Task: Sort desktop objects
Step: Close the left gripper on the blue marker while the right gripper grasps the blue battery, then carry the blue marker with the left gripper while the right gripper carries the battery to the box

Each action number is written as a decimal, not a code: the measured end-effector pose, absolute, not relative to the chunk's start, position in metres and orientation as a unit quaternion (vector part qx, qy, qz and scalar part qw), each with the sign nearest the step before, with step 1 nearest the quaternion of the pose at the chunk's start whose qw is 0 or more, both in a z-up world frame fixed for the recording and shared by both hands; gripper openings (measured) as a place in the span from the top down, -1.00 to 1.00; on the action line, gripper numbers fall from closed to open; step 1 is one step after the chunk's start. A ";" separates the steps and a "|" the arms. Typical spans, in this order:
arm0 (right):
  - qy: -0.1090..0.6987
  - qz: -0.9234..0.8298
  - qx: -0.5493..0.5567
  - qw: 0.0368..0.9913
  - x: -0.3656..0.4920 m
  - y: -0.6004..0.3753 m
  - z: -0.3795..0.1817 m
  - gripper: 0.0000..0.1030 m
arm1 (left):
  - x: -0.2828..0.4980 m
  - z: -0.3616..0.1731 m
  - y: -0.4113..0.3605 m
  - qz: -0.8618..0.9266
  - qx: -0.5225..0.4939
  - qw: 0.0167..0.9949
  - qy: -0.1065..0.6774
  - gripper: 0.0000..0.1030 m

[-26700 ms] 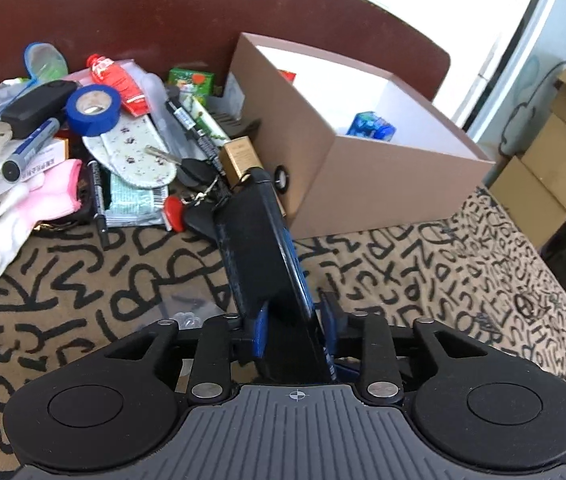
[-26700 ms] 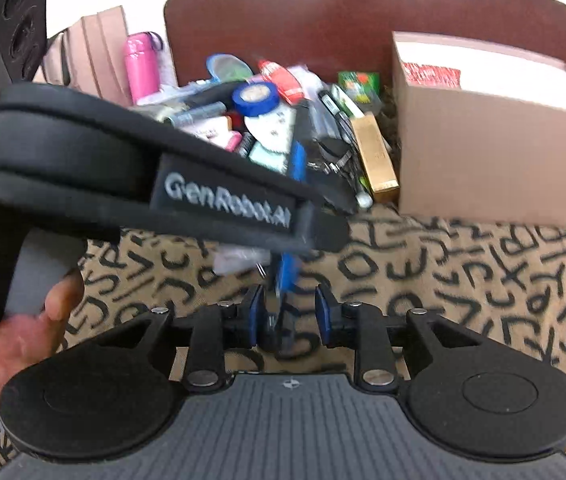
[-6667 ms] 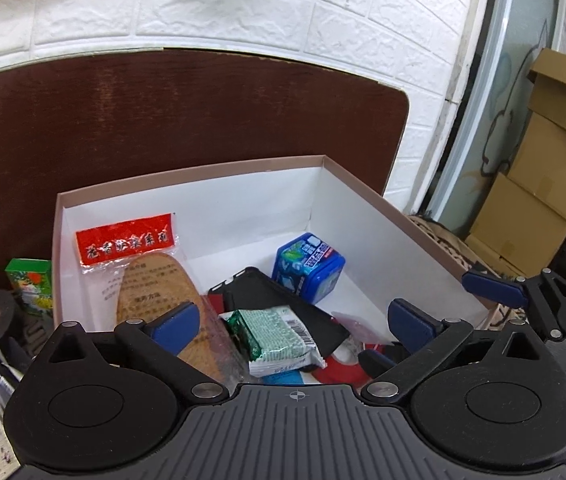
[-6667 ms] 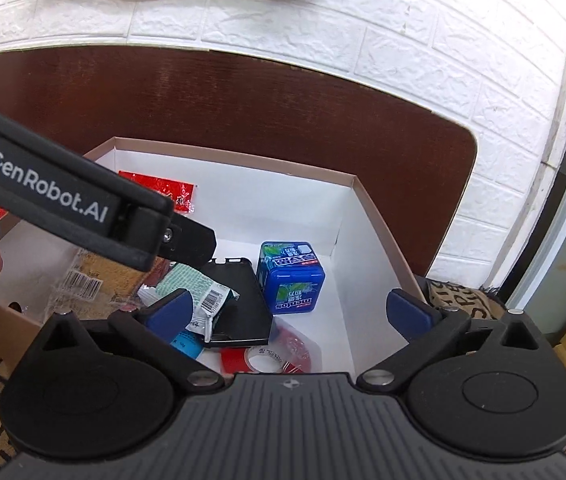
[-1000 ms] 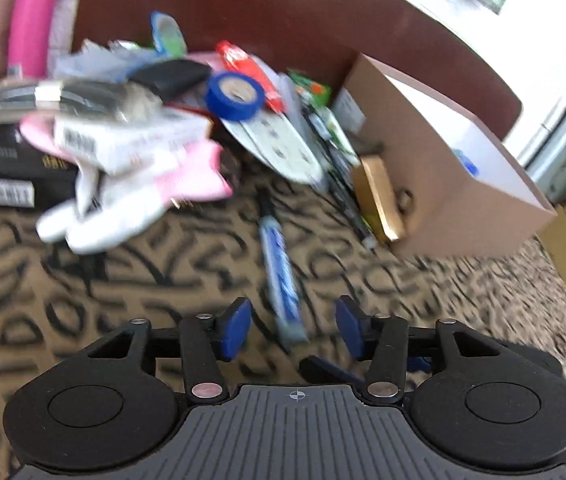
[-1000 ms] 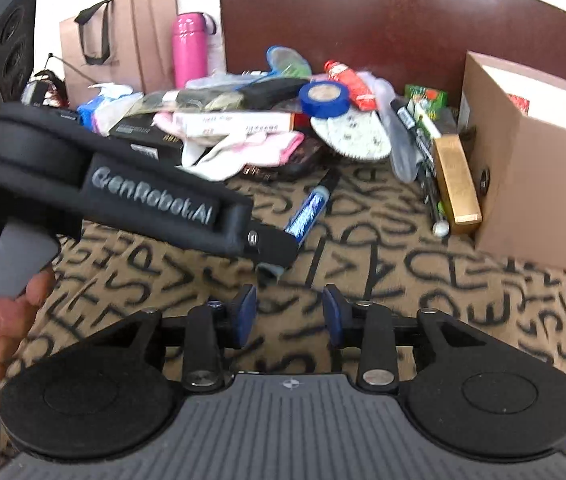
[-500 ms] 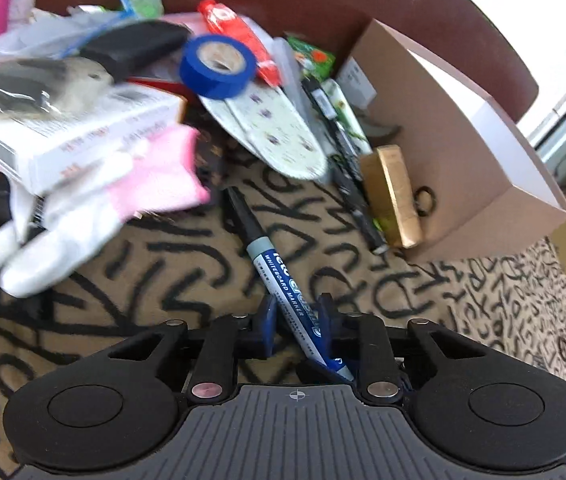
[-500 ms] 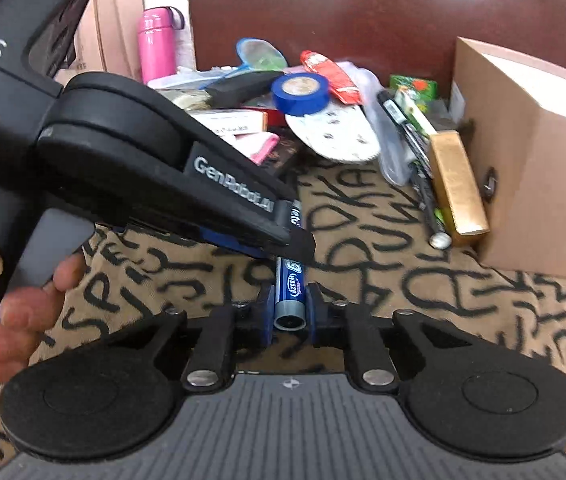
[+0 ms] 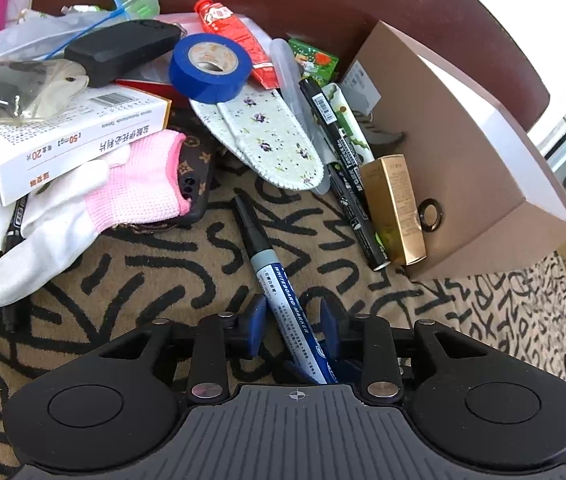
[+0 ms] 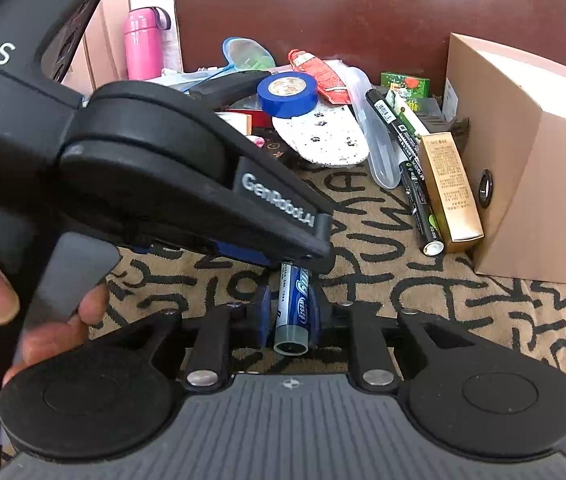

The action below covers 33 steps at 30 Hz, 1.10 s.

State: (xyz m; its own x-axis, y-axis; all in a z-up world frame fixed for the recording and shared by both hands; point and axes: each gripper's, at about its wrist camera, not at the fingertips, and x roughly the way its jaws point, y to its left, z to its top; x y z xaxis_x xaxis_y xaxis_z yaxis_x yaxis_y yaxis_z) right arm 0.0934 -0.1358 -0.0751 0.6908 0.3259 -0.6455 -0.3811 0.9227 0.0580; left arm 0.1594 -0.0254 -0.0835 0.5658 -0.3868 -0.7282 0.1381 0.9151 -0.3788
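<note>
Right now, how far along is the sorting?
Done: unclear; the box's inside is hidden. In hand: the right claw, just closed then eased slightly, grips the marker by its tail; the left claw, jaws just opening, straddles it loosely. Left: tape, glove, insole, pens still piled outside.

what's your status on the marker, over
Right gripper clamped on whiteboard marker tail. Left gripper just opened, straddling it. Brown box ahead, path open.

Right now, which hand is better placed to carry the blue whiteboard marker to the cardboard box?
Right. The right gripper is shut on the blue whiteboard marker; the left gripper's jaws have just opened around it. The cardboard box is on its side.
</note>
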 end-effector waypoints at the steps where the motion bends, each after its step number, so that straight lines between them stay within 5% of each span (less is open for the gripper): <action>1: 0.342 0.192 -0.041 0.919 0.093 -0.136 -0.076 0.54 | 0.158 -0.083 -0.028 -0.148 -0.130 0.876 0.440 0.16; 5: 0.341 0.192 -0.049 0.919 0.087 -0.134 -0.075 0.57 | 0.150 -0.082 -0.038 -0.132 -0.099 0.886 0.434 0.36; 9: 0.340 0.195 -0.045 0.919 0.074 -0.139 -0.076 0.58 | 0.139 -0.084 -0.041 -0.129 -0.104 0.891 0.422 0.19; 12: 0.340 0.195 -0.042 0.919 0.065 -0.144 -0.076 0.58 | 0.131 -0.081 -0.048 -0.125 -0.088 0.893 0.424 0.61; 33: 0.193 0.142 -0.020 0.971 0.027 -0.207 0.013 0.59 | 0.103 0.029 -0.111 -0.191 -0.078 0.935 0.290 0.67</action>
